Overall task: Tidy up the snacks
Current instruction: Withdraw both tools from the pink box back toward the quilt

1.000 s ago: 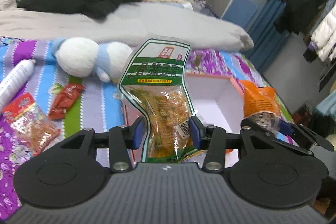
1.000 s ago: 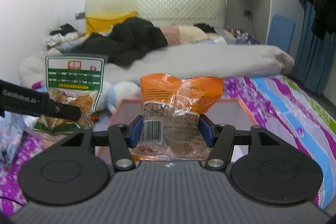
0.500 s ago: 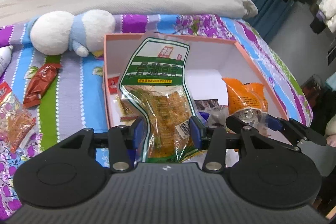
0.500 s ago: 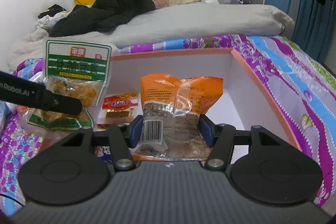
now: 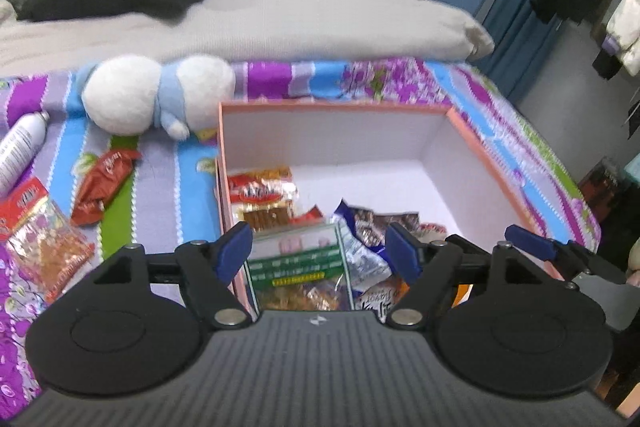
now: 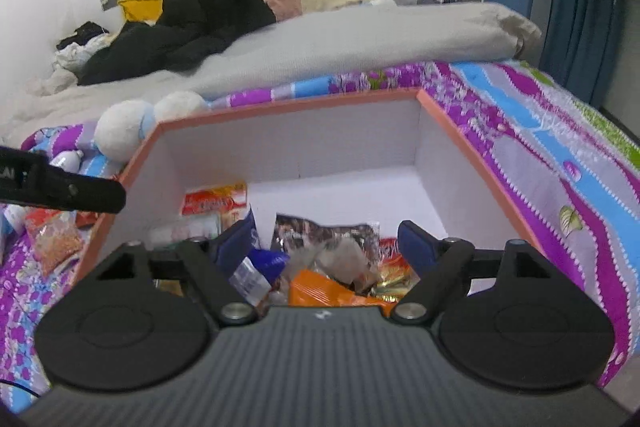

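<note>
Blue-padded left gripper [image 5: 320,251] spread wide, empty, above green-and-white snack packet [image 5: 298,267] lying inside box. Blue-padded right gripper [image 6: 326,247] likewise wide apart, empty, over orange snack packet [image 6: 324,293] resting among mixed wrappers. Salmon-rimmed white cardboard box [image 5: 332,107] on striped purple-and-blue bedsheet [image 5: 160,171]. Left of box, outside: clear packet with red header [image 5: 42,231], red wrapped snack [image 5: 102,187], white spray bottle [image 5: 20,147]. Beyond: white-and-blue plush toy [image 5: 156,93], then grey duvet [image 5: 280,23].
</note>
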